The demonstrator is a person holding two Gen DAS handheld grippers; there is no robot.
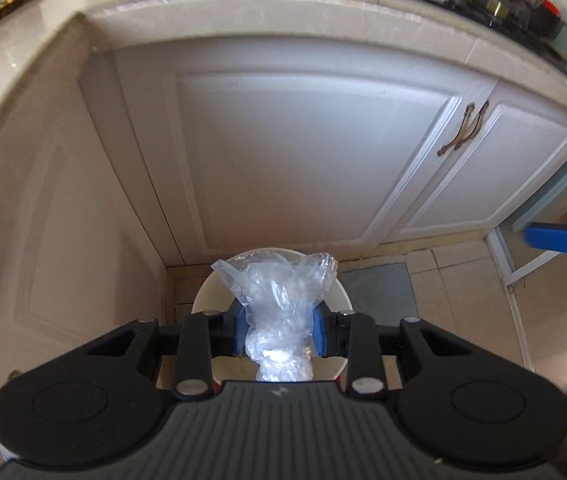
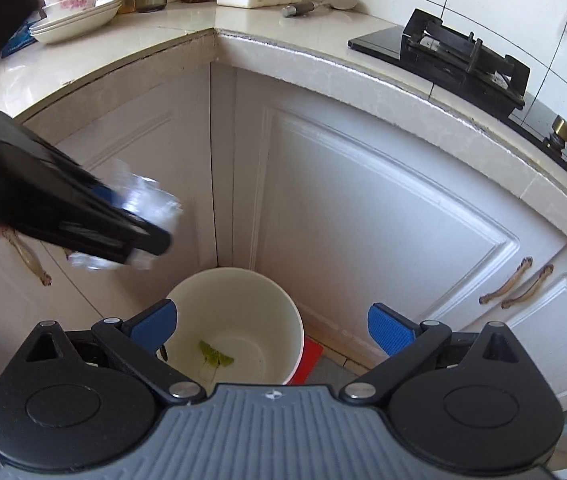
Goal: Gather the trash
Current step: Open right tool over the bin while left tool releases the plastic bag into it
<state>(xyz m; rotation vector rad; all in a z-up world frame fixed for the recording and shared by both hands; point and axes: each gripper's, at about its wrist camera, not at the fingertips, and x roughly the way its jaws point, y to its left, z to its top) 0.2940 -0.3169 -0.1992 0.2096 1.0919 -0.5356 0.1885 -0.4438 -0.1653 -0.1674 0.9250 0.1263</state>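
Left wrist view: your left gripper [image 1: 279, 332] is clamped on a crumpled clear plastic bag [image 1: 279, 300], blue pads [image 1: 239, 330] pressing both sides of it. Bag sits directly above the round white plastic bucket [image 1: 211, 292] in the floor corner under the white cabinet doors [image 1: 303, 140]. Right wrist view: your right gripper [image 2: 273, 326] stands wide apart, nothing between its pads. Bucket [image 2: 295, 344] lies below it, with a green leaf scrap [image 2: 213, 354] on its bottom. Left gripper [image 2: 151, 236] with the bag [image 2: 147, 196] appears blurred, up and left of the bucket.
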